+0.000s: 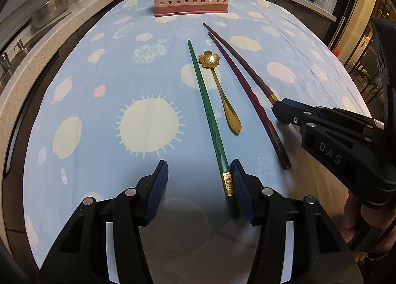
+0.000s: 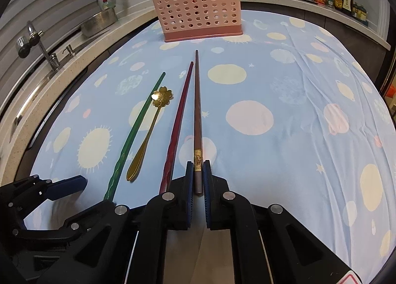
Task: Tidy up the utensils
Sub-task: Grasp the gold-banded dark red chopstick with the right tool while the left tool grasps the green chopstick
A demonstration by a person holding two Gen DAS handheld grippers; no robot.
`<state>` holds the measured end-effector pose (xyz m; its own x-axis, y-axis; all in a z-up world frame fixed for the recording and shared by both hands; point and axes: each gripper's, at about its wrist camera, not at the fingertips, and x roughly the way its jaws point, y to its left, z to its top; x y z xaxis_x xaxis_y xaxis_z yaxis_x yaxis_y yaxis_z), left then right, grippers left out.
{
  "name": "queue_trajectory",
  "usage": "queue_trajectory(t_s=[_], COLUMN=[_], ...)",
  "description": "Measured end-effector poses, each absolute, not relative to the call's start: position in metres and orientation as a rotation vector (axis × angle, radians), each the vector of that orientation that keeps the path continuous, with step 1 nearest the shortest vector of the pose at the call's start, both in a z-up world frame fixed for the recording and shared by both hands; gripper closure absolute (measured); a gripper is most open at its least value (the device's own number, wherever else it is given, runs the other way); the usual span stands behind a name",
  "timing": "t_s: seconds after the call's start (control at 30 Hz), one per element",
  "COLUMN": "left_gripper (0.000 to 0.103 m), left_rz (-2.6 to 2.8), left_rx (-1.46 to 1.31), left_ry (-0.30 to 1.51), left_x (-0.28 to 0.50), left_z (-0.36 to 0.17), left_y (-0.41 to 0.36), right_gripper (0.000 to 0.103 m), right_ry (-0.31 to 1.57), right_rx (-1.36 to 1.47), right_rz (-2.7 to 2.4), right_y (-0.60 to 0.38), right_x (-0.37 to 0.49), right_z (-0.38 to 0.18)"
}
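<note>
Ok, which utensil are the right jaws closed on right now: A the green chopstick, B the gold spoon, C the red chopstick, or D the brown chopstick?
D: the right gripper is shut on the brown chopstick just behind its gold band, while the green chopstick, spoon and red chopstick lie on the cloth to its left.

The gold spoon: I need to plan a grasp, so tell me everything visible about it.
The gold spoon looks like shiny metal, with a flower-shaped bowl and a thin stem widening into a teardrop handle. It lies flat on the tablecloth, bowl toward the pink holder, between the green chopstick and the red chopstick. Neither claw touches it.
</note>
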<state>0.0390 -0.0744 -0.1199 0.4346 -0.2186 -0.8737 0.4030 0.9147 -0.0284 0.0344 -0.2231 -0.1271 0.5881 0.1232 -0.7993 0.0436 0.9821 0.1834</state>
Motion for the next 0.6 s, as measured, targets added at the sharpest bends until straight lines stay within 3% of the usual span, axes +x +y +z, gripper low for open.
queue_trajectory(t_s=[0.23,0.4,0.6], left_gripper=[0.064,0.093,0.095], left_rz=[-0.414,-0.433,-0.439], left_rx=[0.188,0.177,0.153], left_ry=[1.057,1.062,1.051], left_x=[0.028,0.024,0.021], left_z=[-0.119,-0.119,-0.109], left_y=[-0.071,-0.070,-0.066], right_gripper=[0.096,0.096,0.096], right_ry=[0.934,0.928,0.890], right_rx=[0.217,0.238,0.260], right_rz=[0.038,0.039,0.039], right_y=[-0.228,-0.231,-0.235], right_x=[0.019,0.008,-0.004], right_z=[-0.121,-0.116,-0.099])
